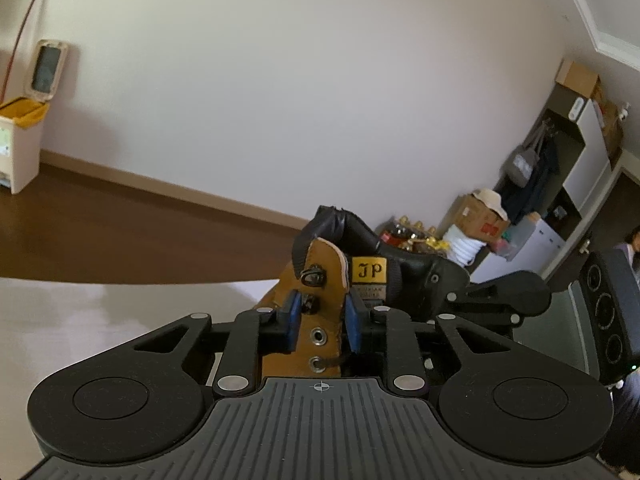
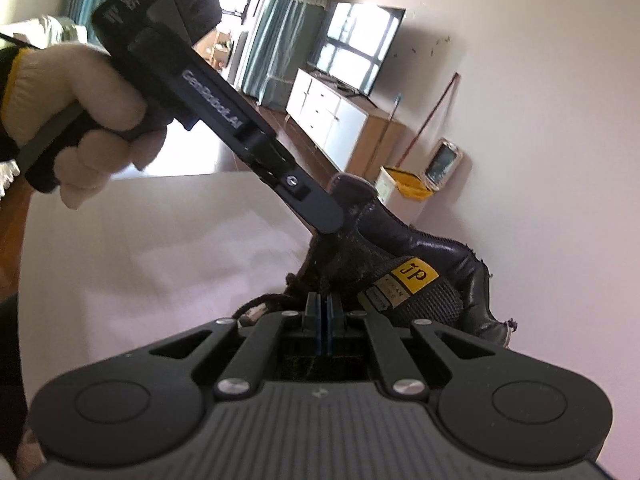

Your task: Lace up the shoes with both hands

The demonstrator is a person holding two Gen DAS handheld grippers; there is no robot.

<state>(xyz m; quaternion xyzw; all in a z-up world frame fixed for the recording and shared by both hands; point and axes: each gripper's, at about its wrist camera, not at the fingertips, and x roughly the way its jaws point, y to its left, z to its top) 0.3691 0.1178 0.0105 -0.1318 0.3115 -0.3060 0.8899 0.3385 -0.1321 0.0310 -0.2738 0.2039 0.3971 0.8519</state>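
Note:
A tan leather boot (image 1: 280, 300) with a black collar and a yellow-labelled tongue (image 1: 369, 270) stands on the white table. My left gripper (image 1: 323, 322) is shut on the boot's eyelet flap (image 1: 320, 316), with its blue pads on either side of it. Metal eyelets and lace hooks show between the pads. In the right wrist view my right gripper (image 2: 323, 312) has its pads pressed together at the boot's opening. A dark fuzzy lace (image 2: 264, 300) curves in from the left to its tips. A gloved hand (image 2: 92, 120) holds the left gripper above the boot (image 2: 420, 280).
The white table (image 1: 80, 320) (image 2: 160, 240) spreads under the boot. Against the far wall stands a bin with a yellow liner (image 1: 20, 140) (image 2: 404, 188). Boxes and hanging bags (image 1: 520, 200) crowd the right corner. A TV cabinet (image 2: 332, 116) stands at the back.

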